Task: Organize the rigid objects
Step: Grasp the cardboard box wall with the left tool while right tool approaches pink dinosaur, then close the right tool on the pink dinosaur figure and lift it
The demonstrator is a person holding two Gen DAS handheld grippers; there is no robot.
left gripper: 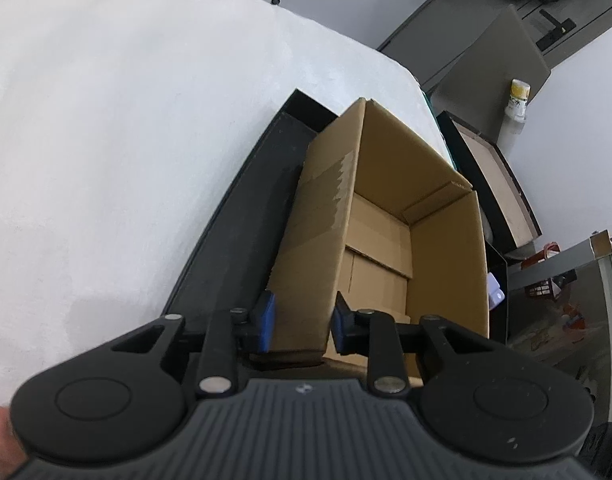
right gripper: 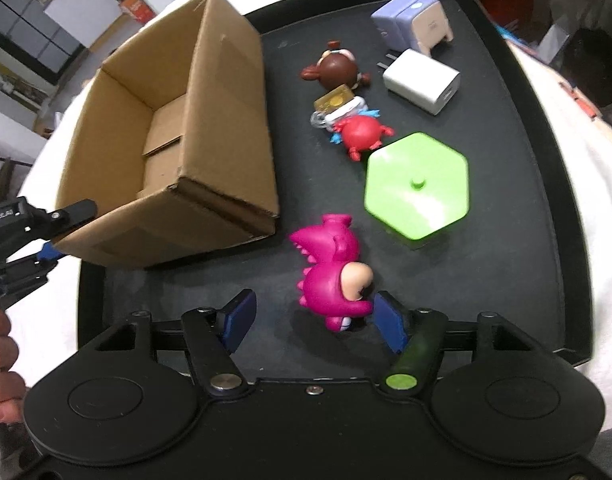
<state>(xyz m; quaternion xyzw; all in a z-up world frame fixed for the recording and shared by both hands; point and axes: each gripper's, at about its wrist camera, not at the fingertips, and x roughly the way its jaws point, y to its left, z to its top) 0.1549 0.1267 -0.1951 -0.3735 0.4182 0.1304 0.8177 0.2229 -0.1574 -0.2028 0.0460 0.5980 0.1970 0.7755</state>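
An open empty cardboard box (right gripper: pixel 210 120) stands on a black tray (right gripper: pixel 518 152). My left gripper (left gripper: pixel 302 320) is shut on the box's near wall (left gripper: pixel 306 264), one pad outside and one inside; it also shows in the right wrist view (right gripper: pixel 62 232) at the box's corner. My right gripper (right gripper: pixel 314 322) is open, low over the tray, with a pink dinosaur figure (right gripper: pixel 334 276) between its fingers, close to the right pad (right gripper: pixel 390 324). Beyond lie a green hexagonal lid (right gripper: pixel 418 184), a red figure (right gripper: pixel 362 134), a brown figure (right gripper: pixel 338 68), a white charger (right gripper: pixel 422 80) and a purple and beige toy (right gripper: pixel 414 20).
The tray sits on a white cloth-covered table (left gripper: pixel 126 140). A small yellow and white piece (right gripper: pixel 338 104) lies between the brown and red figures. Off the table's right side in the left wrist view are a floor, a chair (left gripper: pixel 502 60) and a yellow-capped bottle (left gripper: pixel 518 98).
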